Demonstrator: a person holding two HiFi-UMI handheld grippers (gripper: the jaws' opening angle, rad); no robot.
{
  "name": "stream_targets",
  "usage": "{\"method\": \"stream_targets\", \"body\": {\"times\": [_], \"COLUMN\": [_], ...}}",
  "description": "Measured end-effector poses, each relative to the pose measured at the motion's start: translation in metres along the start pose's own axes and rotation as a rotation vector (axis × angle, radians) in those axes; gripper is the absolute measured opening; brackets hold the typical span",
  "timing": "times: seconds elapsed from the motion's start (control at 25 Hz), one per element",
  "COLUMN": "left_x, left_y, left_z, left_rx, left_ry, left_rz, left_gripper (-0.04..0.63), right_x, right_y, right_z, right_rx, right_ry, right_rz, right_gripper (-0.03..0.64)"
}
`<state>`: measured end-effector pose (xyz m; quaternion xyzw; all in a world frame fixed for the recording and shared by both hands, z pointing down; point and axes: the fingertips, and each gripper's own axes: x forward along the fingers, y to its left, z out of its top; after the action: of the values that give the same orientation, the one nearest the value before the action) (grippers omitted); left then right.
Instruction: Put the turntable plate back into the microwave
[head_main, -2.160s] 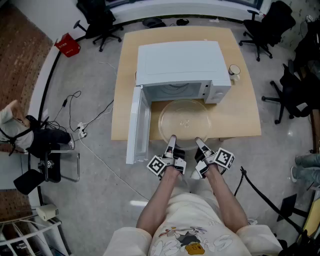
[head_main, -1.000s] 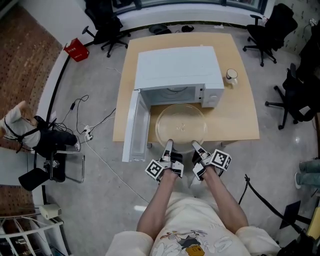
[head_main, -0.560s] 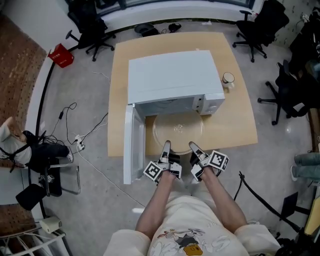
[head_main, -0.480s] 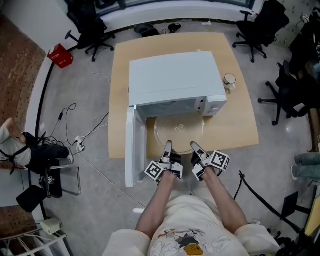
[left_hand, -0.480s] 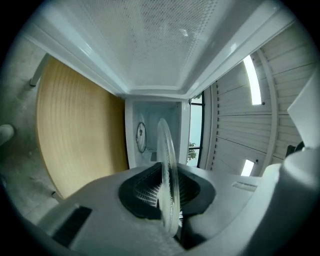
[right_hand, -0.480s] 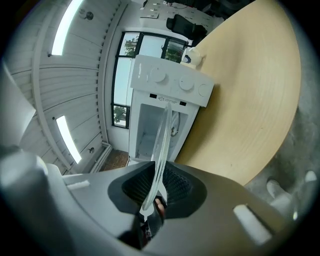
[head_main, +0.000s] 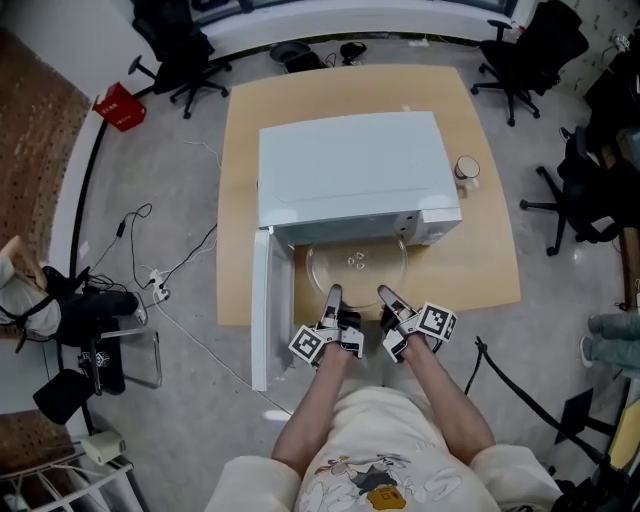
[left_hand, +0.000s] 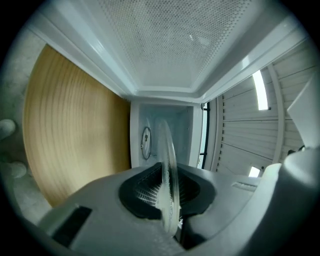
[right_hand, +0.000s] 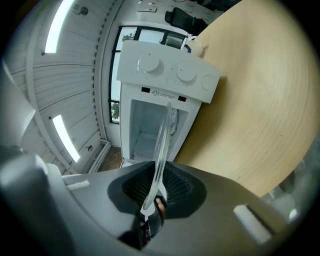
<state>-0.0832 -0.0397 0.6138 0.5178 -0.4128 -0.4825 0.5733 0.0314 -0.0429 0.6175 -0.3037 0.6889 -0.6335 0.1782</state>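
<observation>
Clear glass turntable plate (head_main: 357, 266) sits level just in front of the open microwave (head_main: 350, 170), far rim at or just inside its mouth, can't tell how deep, near rim toward the person; left gripper (head_main: 332, 297) pinching that near rim, right gripper (head_main: 386, 296) pinching it just beside, ribbed black pads (left_hand: 142, 192) pressed on the glass edge; plate is probably heavyish, rigid, smooth and slippery, brittle if dropped or knocked on the microwave frame, so best taken by the rim at two spread spots and kept level; round thin disc; microwave is a white boxy shell with two dials (right_hand: 150, 64), door (head_main: 262, 310) swung open at its left; tan wood table (head_main: 480, 255) under it
</observation>
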Motion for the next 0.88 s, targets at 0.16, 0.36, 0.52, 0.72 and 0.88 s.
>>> {"method": "stream_targets", "body": {"times": [0.16,0.36,0.52,0.72,0.88], "left_x": [0.015,0.048,0.077,0.103,0.112], "left_y": [0.005,0.009,0.013,0.022,0.032], "left_z": [0.015,0.04,0.053,0.069,0.079], "left_rx": [0.01,0.038,0.052,0.039,0.034], "left_ry": [-0.035,-0.053,-0.059,-0.072,-0.085], "left_rz": [0.007,-0.003,-0.01,-0.005,0.022], "left_gripper": [0.026,0.027,0.026,0.028,0.028], "right_x": [0.021,0.06,0.087,0.115,0.128], "right_y": [-0.007,-0.013,-0.016,-0.023,-0.031], "right_z": [0.01,0.029,0.048,0.065,0.07], "right_rx": [0.007,0.008,0.012,0.005,0.025], "right_ry": [0.023,0.036,0.029,0.026,0.026], "right_rz": [-0.015,-0.01,0.019,0.011,-0.012], "right_gripper": [0.058,0.058,0.057,0.057,0.055]}}
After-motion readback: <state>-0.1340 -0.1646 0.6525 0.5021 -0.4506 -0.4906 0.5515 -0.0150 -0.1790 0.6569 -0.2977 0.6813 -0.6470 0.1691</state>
